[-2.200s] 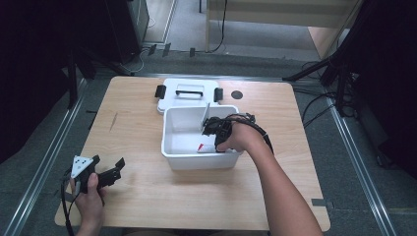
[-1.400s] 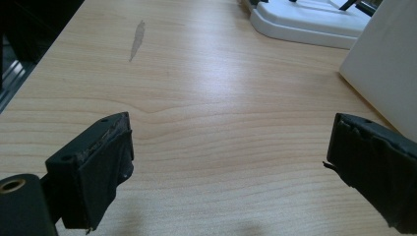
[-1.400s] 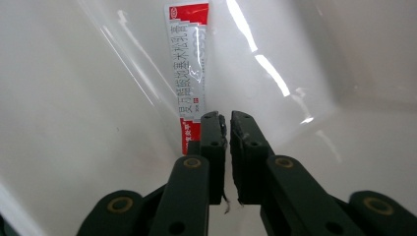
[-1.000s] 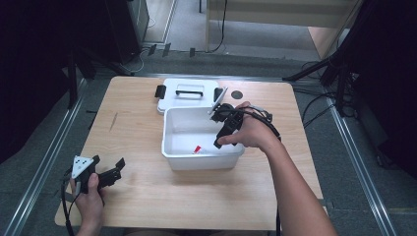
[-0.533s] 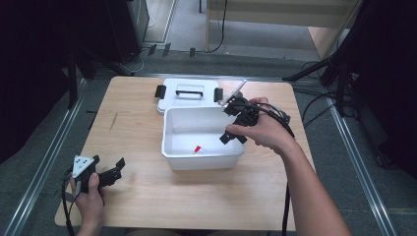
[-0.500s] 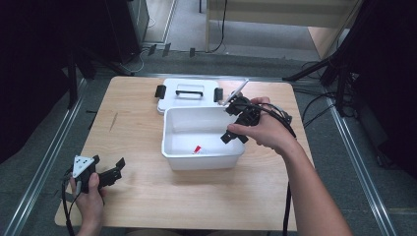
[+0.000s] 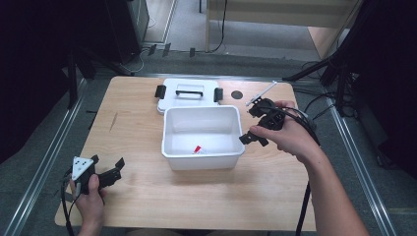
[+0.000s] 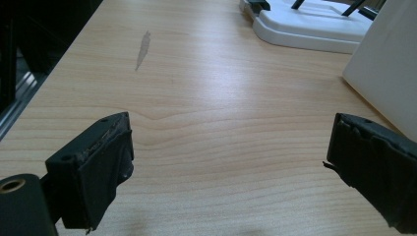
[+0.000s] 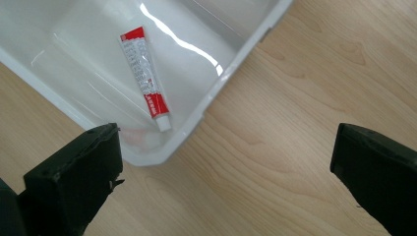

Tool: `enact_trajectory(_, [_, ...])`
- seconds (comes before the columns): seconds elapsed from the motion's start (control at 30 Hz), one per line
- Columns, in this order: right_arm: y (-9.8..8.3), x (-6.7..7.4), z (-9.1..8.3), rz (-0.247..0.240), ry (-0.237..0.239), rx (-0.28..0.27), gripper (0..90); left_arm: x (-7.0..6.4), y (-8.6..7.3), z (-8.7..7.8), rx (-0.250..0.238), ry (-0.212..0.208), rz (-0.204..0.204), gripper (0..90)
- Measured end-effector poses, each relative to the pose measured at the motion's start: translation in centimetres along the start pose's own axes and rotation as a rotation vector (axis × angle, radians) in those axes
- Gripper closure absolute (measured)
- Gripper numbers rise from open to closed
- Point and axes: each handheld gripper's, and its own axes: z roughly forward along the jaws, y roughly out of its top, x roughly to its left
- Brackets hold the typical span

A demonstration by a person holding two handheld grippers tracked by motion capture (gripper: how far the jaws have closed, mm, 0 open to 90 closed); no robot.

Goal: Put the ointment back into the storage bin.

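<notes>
right gripper (image 9: pixel 226 172) fingers (image 9: pixel 74 172) spread empty, tube (image 9: pixel 145 76) in bin (image 9: pixel 236 59) beyond them.

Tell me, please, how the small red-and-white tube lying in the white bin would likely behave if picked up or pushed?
The tube looks small and thin, so probably light. Its flattened end suggests it would slide rather than roll on the glossy bin floor. It likely dents when squeezed.

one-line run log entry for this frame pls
right gripper: open, empty, beside bin | tube: lying in white bin | left gripper: open, empty | lid: behind bin
</notes>
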Motion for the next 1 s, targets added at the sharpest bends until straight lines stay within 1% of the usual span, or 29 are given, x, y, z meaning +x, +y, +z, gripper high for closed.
enact_trajectory(0.03, [-0.3,-0.1,-0.1,0.017,0.001,-0.003,0.0,0.0,0.0,0.0,-0.001,0.002,0.008,4.6])
enact_trajectory(0.1, [-0.9,-0.5,-0.1,0.032,0.003,-0.023,0.0,-0.1,-0.1,-0.1,-0.01,0.002,0.004,4.5])
enact_trajectory(0.23, [-2.2,-1.1,0.2,0.053,0.008,-0.039,0.0,-0.1,-0.1,-0.2,-0.014,0.003,0.005,4.5])
enact_trajectory(0.3, [-2.9,-1.4,0.2,0.064,-0.001,-0.057,0.0,-0.3,-0.1,-0.2,-0.012,0.008,0.022,4.5])
enact_trajectory(0.4, [-3.7,-1.7,0.1,0.091,0.002,-0.1,0.0,-0.6,-0.2,-0.3,-0.013,0.013,0.048,4.6])
enact_trajectory(0.43, [-4.0,-1.8,0.2,0.097,0.009,-0.11,0.0,-0.6,-0.2,-0.3,-0.009,0.01,0.052,4.6])
enact_trajectory(0.5, [-4.7,-1.9,0.3,0.104,0.005,-0.126,0.0,-0.7,-0.2,-0.3,-0.008,0.004,0.061,4.6])
enact_trajectory(0.6, [-5.7,-2.2,0.4,0.126,0.007,-0.169,0.0,-0.7,-0.3,-0.4,-0.01,-0.007,0.063,4.6])
enact_trajectory(0.7, [-7.0,-2.2,0.6,0.129,0.01,-0.22,0.0,-0.5,-0.4,-0.7,-0.033,-0.01,0.042,4.6])
enact_trajectory(0.77, [-7.9,-2.2,0.8,0.141,0.012,-0.247,0.0,-0.4,-0.5,-0.9,-0.045,-0.012,0.031,4.6])
enact_trajectory(0.83, [-8.9,-2.3,1.2,0.147,0.004,-0.275,0.0,-0.3,-0.5,-1.0,-0.043,-0.015,0.024,4.6])
enact_trajectory(0.9, [-10.0,-2.3,1.5,0.156,-0.013,-0.307,0.0,-0.3,-0.5,-1.0,-0.041,-0.015,0.027,4.6])
enact_trajectory(0.93, [-10.6,-2.4,1.7,0.16,-0.012,-0.321,0.0,-0.3,-0.5,-1.0,-0.041,-0.013,0.029,4.6])
enact_trajectory(1.0, [-11.7,-2.5,2.0,0.175,-0.02,-0.366,0.0,-0.4,-0.5,-0.9,-0.041,-0.012,0.032,4.6])
